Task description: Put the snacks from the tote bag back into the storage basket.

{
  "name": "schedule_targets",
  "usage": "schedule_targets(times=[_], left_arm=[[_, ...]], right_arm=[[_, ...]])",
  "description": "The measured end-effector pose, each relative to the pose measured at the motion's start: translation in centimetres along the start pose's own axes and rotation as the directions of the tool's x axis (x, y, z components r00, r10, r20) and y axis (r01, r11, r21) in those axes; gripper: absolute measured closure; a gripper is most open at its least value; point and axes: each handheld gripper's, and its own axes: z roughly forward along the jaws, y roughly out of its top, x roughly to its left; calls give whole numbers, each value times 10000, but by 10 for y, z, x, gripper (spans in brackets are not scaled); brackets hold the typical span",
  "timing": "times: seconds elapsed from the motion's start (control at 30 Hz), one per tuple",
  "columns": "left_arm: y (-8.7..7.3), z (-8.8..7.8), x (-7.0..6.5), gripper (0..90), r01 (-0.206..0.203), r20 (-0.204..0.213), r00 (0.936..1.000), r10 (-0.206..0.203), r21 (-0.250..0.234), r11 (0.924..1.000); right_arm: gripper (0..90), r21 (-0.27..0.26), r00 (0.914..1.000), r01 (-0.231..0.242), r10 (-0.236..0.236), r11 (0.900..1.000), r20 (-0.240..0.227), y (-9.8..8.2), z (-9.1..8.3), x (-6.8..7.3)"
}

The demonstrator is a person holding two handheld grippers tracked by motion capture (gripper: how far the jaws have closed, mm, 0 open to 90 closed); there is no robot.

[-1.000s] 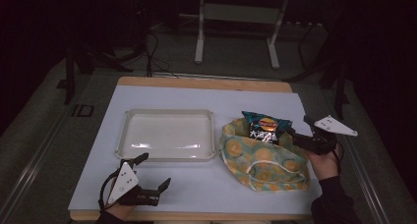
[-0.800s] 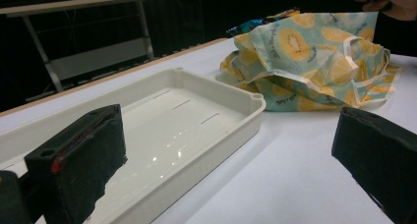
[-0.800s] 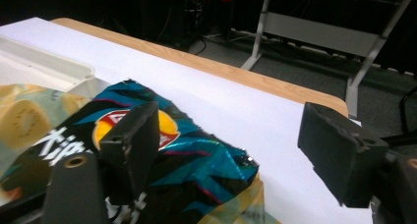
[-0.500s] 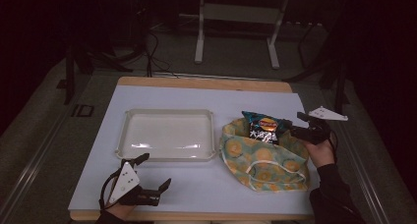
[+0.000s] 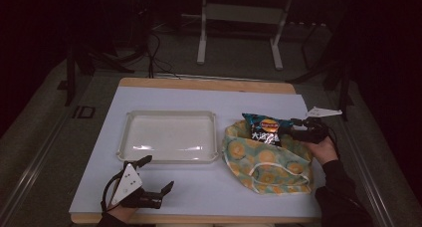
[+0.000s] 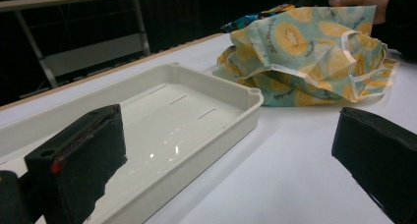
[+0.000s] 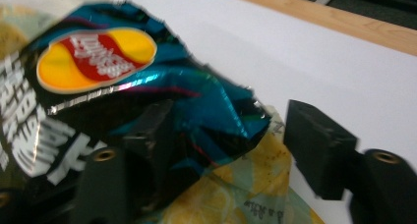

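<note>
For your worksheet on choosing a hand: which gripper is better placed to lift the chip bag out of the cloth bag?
The right gripper: its jaws, just closing, already straddle the chip bag's corner. The left gripper sits open, near the tray.

Wooden-edged table (image 5: 199,197) under a white sheet; lying directly on it, an empty white tray (image 5: 169,136) at the centre, just beside a lemon-print cloth bag (image 5: 268,162) to the right.

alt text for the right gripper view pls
The right gripper has been closing around the corner of a blue chip bag, whose foil sits between the jaws. Yellow-patterned cloth lies beneath, on a white table.
</note>
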Motion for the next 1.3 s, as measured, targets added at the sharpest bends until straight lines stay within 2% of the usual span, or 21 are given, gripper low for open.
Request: schedule_targets(times=[0.03, 0.1, 0.2, 0.27, 0.3, 0.33, 0.37, 0.4, 0.43, 0.5, 0.53, 0.67, 0.77, 1.17, 1.3], left_arm=[[0, 0, 0, 2, -6, 7, 10000, 6, 8, 10000], [0, 0, 0, 2, -11, 17, 10000, 11, 21, 10000], [0, 0, 0, 2, -37, 34, 10000, 37, 28, 10000], [0, 0, 0, 2, -37, 48, 10000, 36, 27, 10000], [0, 0, 0, 2, -29, 52, 10000, 29, 23, 10000], [0, 1, 0, 2, -31, 57, 10000, 31, 23, 10000], [0, 1, 0, 2, -37, 57, 10000, 37, 27, 10000], [0, 1, 0, 2, -42, 57, 10000, 42, 36, 10000], [0, 1, 0, 2, -39, 56, 10000, 38, 32, 10000], [0, 0, 0, 2, -38, 52, 10000, 38, 10, 10000], [0, 0, 0, 2, -39, 45, 10000, 39, 2, 10000], [0, 0, 0, 2, -58, -17, 10000, 58, -33, 10000], [0, 0, 0, 2, -90, -43, 10000, 90, -18, 10000], [0, 0, 0, 2, -97, -115, 9999, 97, -38, 9999], [0, 0, 0, 2, -102, -132, 9999, 101, -28, 9999]], right_arm=[[402, 70, 9999, 136, -136, 9999, 1, 0, 1, 0], [454, 93, 9993, 73, -69, 9999, -380, 1, 3, -1], [523, 65, 9981, 66, -62, 10000, -614, 3, 4, -2], [638, 39, 9974, 93, -90, 9999, -713, 5, 5, -3], [662, 65, 9977, 68, -63, 10000, -673, 6, 5, -3], [734, 70, 9968, 33, -27, 10000, -799, 6, 6, -4], [766, 119, 9959, -9, 20, 9999, -906, 7, 6, -4], [787, 135, 9964, 56, -45, 9999, -846, 8, 7, -3], [855, 182, 9956, 72, -55, 9998, -931, 8, 7, -3], [893, 254, 9968, 206, -185, 9995, -782, 10, 8, -1], [898, 303, 9966, 161, -136, 9994, -810, 10, 8, 0], [900, 240, 9996, 229, -224, 9994, -184, 13, 6, 6], [900, 120, 9998, 211, -211, 9997, -57, 15, 3, 9], [900, -581, 9991, 411, -417, 9975, -98, 26, -14, 21], [900, -838, 9984, 480, -504, 9953, -272, 31, -20, 25]])
